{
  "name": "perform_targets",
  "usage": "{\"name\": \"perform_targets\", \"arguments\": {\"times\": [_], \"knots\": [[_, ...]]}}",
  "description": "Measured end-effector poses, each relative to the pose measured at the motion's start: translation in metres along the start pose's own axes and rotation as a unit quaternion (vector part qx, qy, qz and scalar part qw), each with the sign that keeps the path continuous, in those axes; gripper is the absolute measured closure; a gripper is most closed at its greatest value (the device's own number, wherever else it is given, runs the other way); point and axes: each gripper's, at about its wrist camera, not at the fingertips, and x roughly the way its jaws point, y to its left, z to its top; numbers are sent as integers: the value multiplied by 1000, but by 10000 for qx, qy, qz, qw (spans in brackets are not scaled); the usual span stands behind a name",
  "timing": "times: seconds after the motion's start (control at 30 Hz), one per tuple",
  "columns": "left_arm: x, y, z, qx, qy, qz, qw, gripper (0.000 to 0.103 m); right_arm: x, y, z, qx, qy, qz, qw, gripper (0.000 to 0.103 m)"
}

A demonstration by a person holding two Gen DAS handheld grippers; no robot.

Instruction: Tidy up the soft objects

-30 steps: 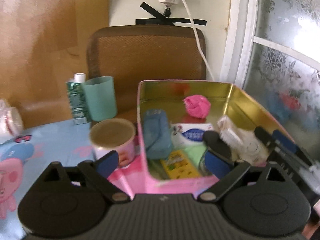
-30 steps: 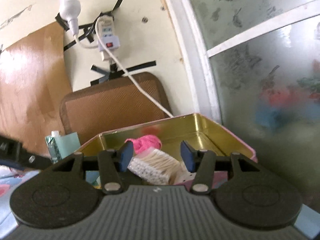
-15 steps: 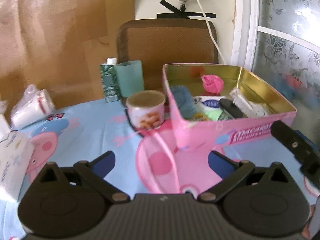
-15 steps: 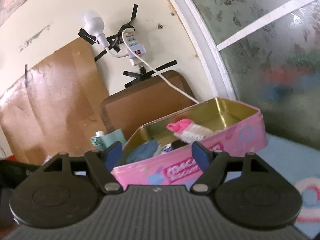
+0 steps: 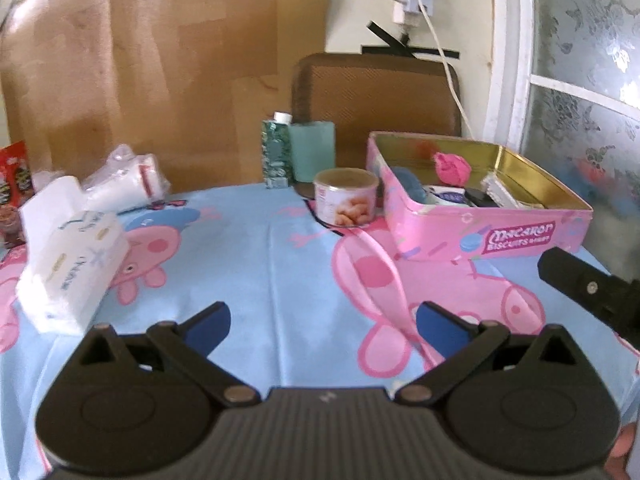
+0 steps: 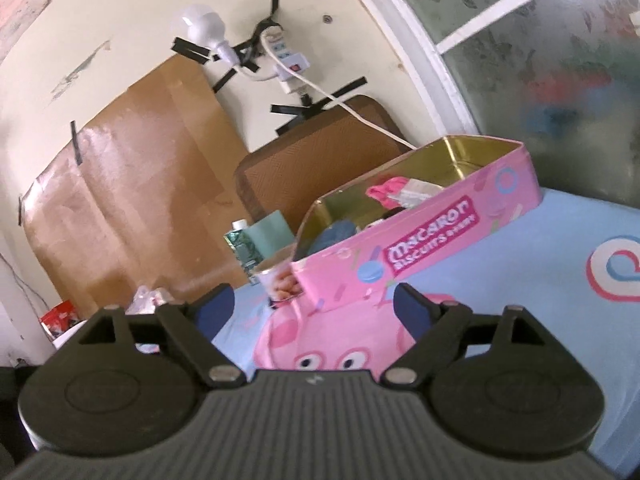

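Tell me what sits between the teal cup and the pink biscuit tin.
In the left wrist view, a small round can stands between the teal cup and the pink biscuit tin.

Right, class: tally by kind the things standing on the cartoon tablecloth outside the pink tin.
Round food can with paper label: 1
Translucent green plastic cup: 1
Green patterned carton with white cap: 1
White soft tissue packs: 2
Total: 5

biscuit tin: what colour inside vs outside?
The biscuit tin is pink outside and shiny gold inside; clearest in the left wrist view.
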Motion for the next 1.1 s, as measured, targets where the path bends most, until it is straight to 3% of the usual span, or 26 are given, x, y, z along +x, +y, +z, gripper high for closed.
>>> {"name": "perform_targets", "arguments": {"times": [0.2,0.57,0.83,1.1], "knots": [[-17,11,-7,-160,-158,47,9997,0,-12,17,-8,-114,-37,82,9999,9],[-30,4,-14,14,-106,43,9999,0,-26,20,-12,-152,-127,209,9996,8],[-35,-4,-17,259,-379,218,9987,0,-29,16,-16,-175,-291,113,9994,8],[-32,1,-16,31,-491,243,9985,0,-25,8,-22,-164,-358,-54,9992,8]]}}
